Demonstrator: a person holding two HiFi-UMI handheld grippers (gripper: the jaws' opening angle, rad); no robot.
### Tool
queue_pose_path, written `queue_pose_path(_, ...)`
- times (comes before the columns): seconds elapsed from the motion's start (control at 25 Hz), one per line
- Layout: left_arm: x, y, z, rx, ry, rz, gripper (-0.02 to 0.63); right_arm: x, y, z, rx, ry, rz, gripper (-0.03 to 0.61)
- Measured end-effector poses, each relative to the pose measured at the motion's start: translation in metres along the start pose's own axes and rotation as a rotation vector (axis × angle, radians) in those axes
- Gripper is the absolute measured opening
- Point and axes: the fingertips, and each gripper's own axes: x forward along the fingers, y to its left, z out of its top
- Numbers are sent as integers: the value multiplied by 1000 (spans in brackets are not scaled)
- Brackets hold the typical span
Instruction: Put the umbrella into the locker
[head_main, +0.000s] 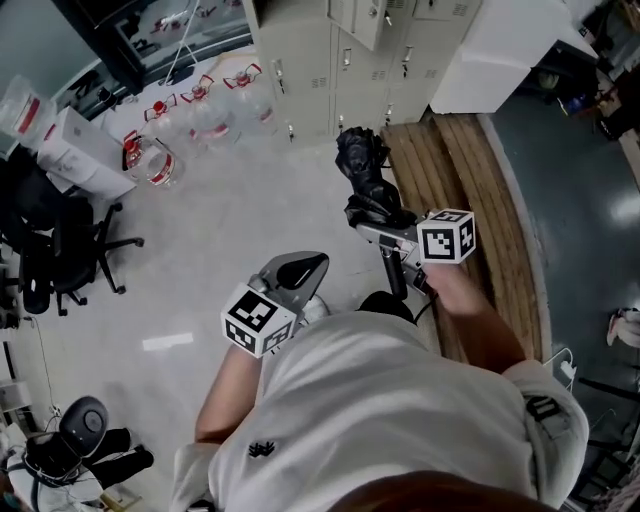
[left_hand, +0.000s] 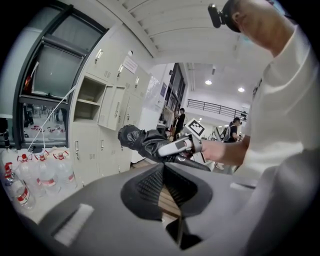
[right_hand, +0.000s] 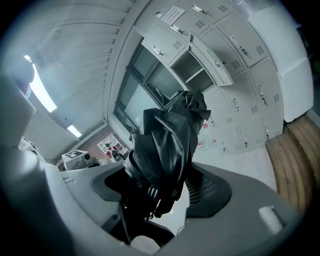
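Where the head view looks steeply down, the right gripper (head_main: 378, 215) is clamped on a folded black umbrella (head_main: 360, 160), held over the floor short of the lockers (head_main: 330, 70). The left gripper (head_main: 300, 270) sits lower.

Left gripper view: its jaws are together with nothing between them. It alone shows an open locker compartment (left_hand: 90, 97) and water bottles (left_hand: 40, 172).

Right gripper view: the jaws press the umbrella's lower folds. The handle is hidden behind the pads, and the canopy blocks part of the lockers.
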Motion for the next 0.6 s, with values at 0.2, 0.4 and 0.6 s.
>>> queue_pose_path(0.2, -21, 43, -5, -16, -13, 28, 54, 43, 4, 13, 16, 9, -19, 325)
queue_pose_path(0.4, -9, 79, -1, -34, -28, 46, 54, 73, -16, 39, 2, 48, -24, 325)
queue_pose_path(0.6, 1, 124, 20, -35, -26, 73, 54, 107, -41, 85, -32, 61, -24, 325)
